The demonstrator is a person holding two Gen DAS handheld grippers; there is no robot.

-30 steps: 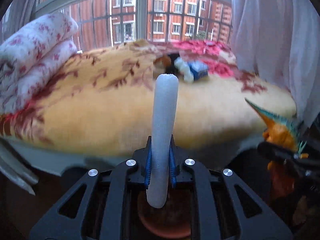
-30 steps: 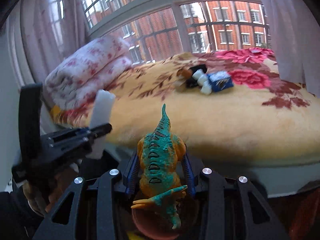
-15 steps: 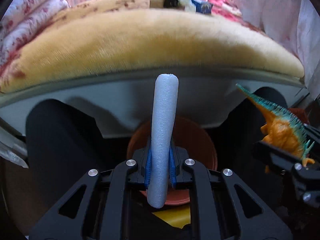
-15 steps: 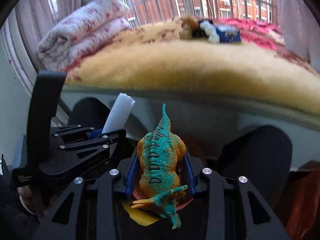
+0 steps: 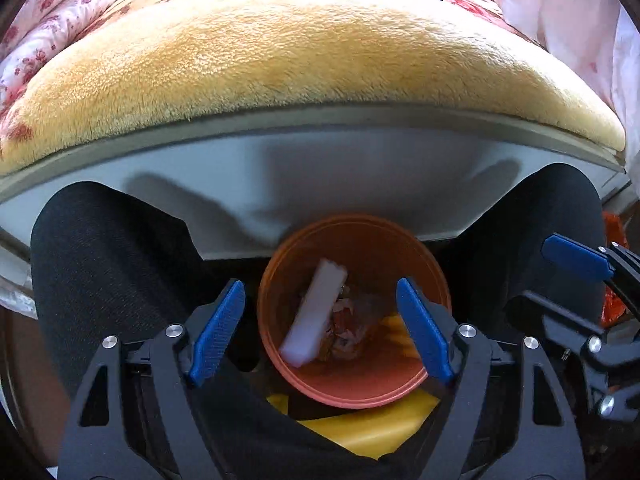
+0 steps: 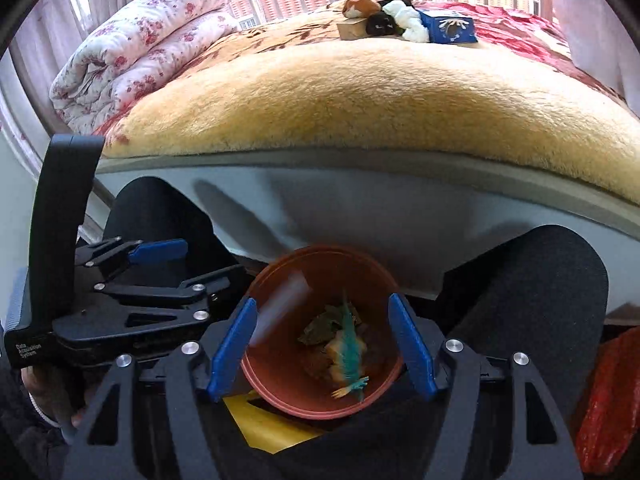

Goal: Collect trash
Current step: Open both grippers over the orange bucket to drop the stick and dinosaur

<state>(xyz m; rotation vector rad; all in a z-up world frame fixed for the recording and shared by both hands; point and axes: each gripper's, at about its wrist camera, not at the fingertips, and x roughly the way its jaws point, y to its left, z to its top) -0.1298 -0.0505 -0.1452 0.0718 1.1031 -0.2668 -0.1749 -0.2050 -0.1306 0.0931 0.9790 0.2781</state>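
Note:
An orange bin (image 5: 352, 392) stands on the floor between a person's dark-clad knees, below both grippers. My left gripper (image 5: 320, 324) hangs over it, its jaws opening with nothing between them; the white foam stick (image 5: 314, 320) lies slanted inside the bin. My right gripper (image 6: 322, 346) is also over the bin (image 6: 304, 404), jaws opening and empty. The orange-and-teal toy dinosaur (image 6: 348, 350) lies in the bin, and the foam stick (image 6: 280, 304) shows as a blur. The left gripper (image 6: 160, 268) is at the left of the right wrist view.
A bed with a yellow plush blanket (image 6: 360, 92) fills the upper views. On its far side lie a blue box (image 6: 450, 26), white wads (image 6: 410, 20) and small toys (image 6: 360, 6). A rolled floral quilt (image 6: 132, 52) sits left. A yellow sheet (image 5: 372, 428) lies under the bin.
Both grippers sank toward the bin and tipped downward. The left jaws opened and let go of the foam stick; the right jaws opened and let go of the dinosaur. Both things dropped into the bin.

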